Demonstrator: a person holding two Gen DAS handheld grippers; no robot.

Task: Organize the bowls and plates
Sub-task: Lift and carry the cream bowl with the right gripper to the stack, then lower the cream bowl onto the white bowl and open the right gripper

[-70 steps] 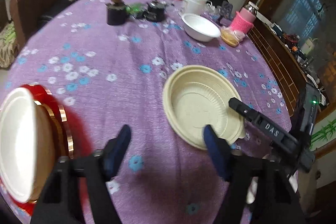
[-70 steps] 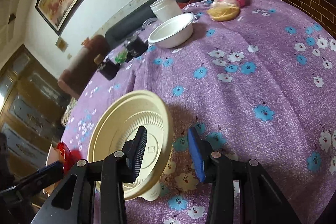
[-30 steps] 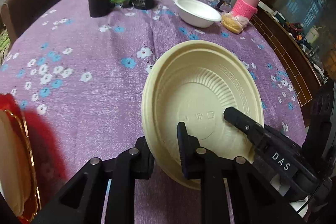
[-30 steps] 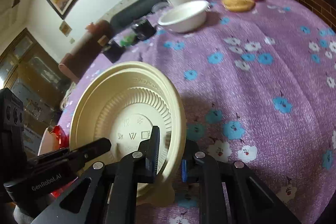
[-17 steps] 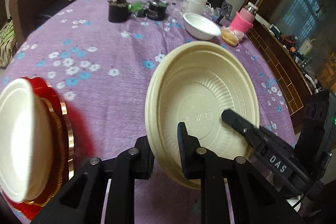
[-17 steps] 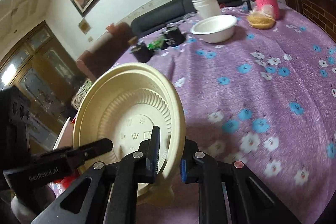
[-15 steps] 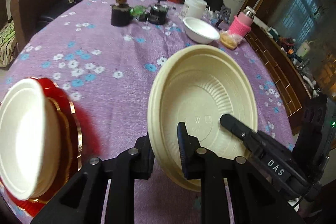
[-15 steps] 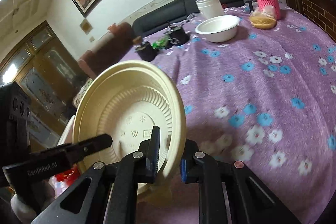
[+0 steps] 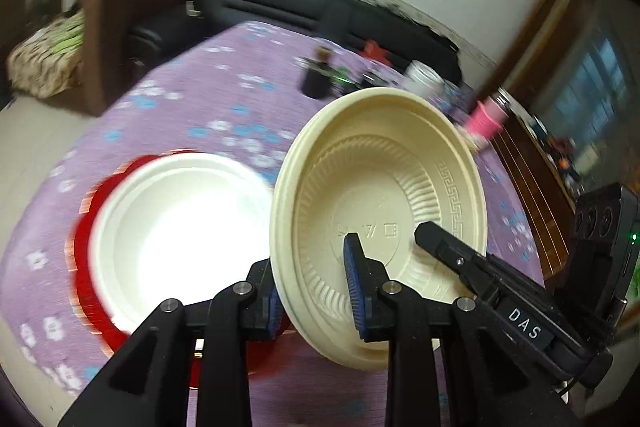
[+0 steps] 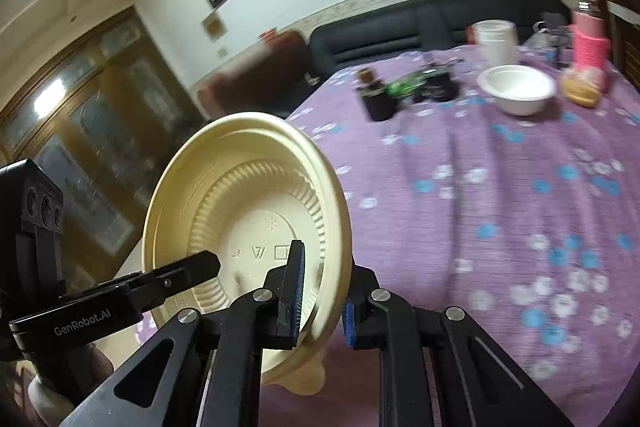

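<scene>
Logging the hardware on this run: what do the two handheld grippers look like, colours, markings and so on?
Both are matte black with long angular jaws joined by silver rivets and lined with blue ribbed pads. The left gripper shows in the right wrist view with white "GenRobot.AI" lettering along one jaw. The right gripper shows in the left wrist view with a "DAS" label, a black camera block with round lenses and a small green light.

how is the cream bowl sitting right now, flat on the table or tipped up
Tipped up and off the table: the cream bowl stands nearly on edge, its rim clamped by the left gripper and right gripper.
</scene>
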